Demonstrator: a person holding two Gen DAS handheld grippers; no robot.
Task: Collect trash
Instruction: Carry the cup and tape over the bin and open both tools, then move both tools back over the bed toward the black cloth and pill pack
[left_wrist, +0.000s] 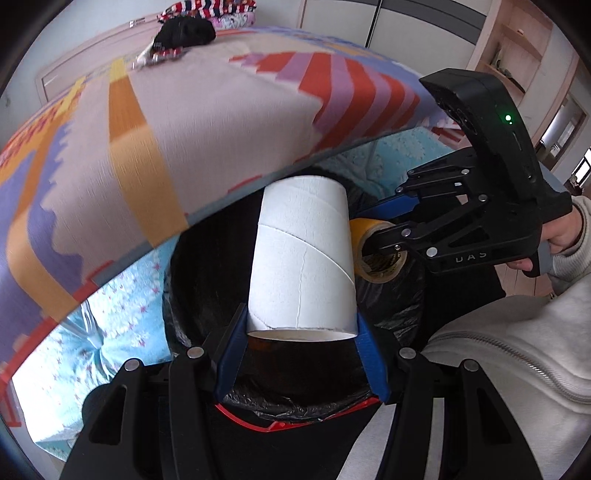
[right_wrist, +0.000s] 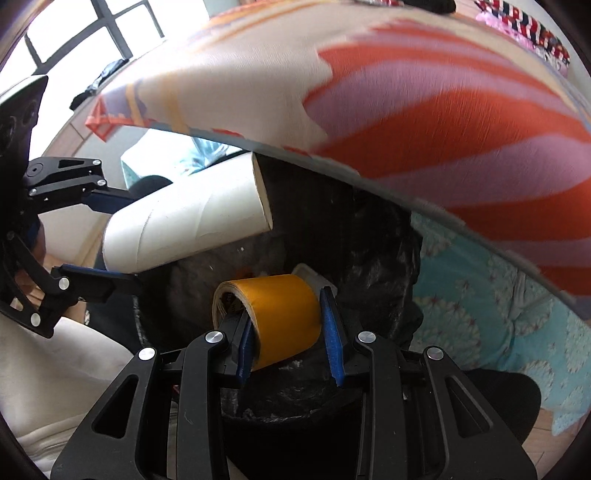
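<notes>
The left gripper (left_wrist: 301, 332) has its blue-padded fingers clamped on the near end of a white cardboard tube (left_wrist: 301, 258) with a spiral seam, which points away from the camera above a bin lined with a crinkled black plastic bag (left_wrist: 325, 402). The right gripper (right_wrist: 291, 332) grasps a roll of yellow-brown packing tape (right_wrist: 280, 314): one finger reaches inside the roll's core and the other presses its outer face. That roll also hangs over the black bag's opening, just beside the tube.

A bed fills most of both views, covered by a large cream blanket (left_wrist: 221, 122) with orange, lilac and yellow stripes and stepped blocks. Under its overhanging edge shows a turquoise sheet (left_wrist: 110, 314) with small star and flower prints. A pale wardrobe with sliding doors (left_wrist: 406, 22) stands behind the bed, wooden shelves (left_wrist: 513, 55) to one side, and a dark-framed window (right_wrist: 74, 33) shows in the right wrist view. A black garment (left_wrist: 186, 33) and striped folded cloth (left_wrist: 210, 9) lie at the bed's far edge. The person wears a light grey zip-up sleeve (left_wrist: 517, 350).

Raised letters on the right gripper's body read, mirrored, roughly "UAS" (left_wrist: 471, 257); print inside the tape core is too small to read.
</notes>
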